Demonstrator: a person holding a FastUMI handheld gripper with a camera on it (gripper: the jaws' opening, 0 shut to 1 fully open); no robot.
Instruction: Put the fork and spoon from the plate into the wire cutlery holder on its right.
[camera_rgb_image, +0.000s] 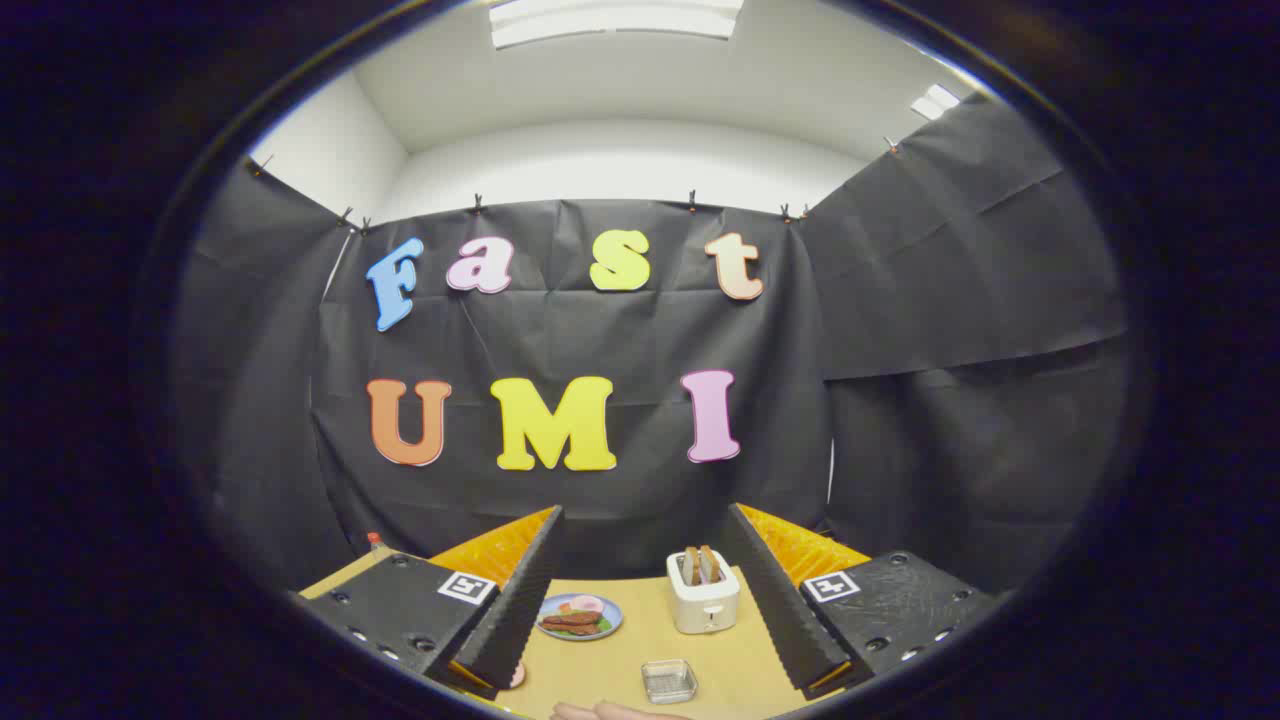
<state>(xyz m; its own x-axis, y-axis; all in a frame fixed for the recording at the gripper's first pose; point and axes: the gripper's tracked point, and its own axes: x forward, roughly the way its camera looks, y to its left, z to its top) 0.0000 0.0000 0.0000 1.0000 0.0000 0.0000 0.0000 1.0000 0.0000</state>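
Between the two fingers of the tongs (640, 585), on the tan table (610, 650), sits a blue-rimmed plate (579, 616) with food on it: brown strips, a bit of green, something pale pink-white at the back. No fork or spoon can be made out on that plate at this size; too small to tell. Right of the plate, also between the fingers, stands a white toaster (703, 595) with two slices of toast sticking up from its slots; a small dark mark on its front is unreadable. Nearer than the toaster and a little left of it lies a small square clear-looking dish (669, 680) with a grey rim, apart from both plate and toaster; whether this is the cutlery holder cannot be told. Tongs stand wide, fingers far apart, dark ribbed pads facing inward, orange backing behind them, nothing gripped or touched. Each finger base carries a square black-and-white marker tag (466, 587), a pattern only, no readable text. A hand (615, 711) shows at the near table edge below the dish, only the top of it visible. Partly hidden behind the left finger, a pinkish round thing (516, 676) peeks out on the table. Far left at the table's back corner stands a small bottle with a red cap (374, 541), label unreadable. Black cloth walls behind, white ceiling with light panels above.
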